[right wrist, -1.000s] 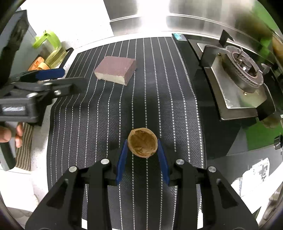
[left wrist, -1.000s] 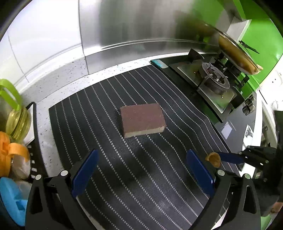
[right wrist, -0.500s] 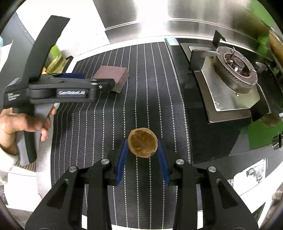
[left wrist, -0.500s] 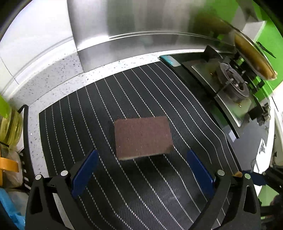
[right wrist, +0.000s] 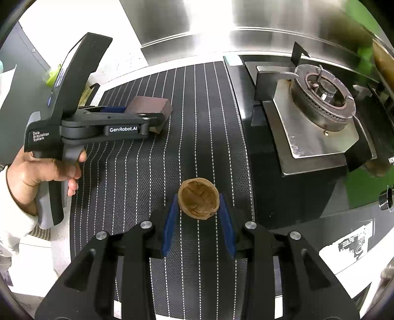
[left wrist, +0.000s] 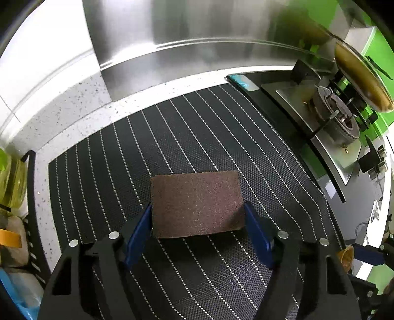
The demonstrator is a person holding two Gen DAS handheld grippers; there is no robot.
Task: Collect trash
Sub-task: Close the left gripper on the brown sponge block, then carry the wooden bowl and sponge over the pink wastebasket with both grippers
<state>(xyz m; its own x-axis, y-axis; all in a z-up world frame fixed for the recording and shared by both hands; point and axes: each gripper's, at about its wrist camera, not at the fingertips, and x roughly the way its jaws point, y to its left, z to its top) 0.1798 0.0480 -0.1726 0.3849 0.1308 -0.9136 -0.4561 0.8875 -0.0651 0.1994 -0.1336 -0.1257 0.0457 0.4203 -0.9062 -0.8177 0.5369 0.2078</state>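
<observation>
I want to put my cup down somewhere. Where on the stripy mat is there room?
The striped mat is bare between the sponge and the stove burner, and in front of the sponge toward the walnut shell. It is crowded at the sponge, where the left gripper closes around it, and at the right gripper.

Both views are bright and evenly lit from above. Strong white glare blooms on the steel backsplash at the top centre of the right view. Fisheye bending curves the striped mat and darkens the corners. Shadows are soft; the far right edges blur slightly.
</observation>
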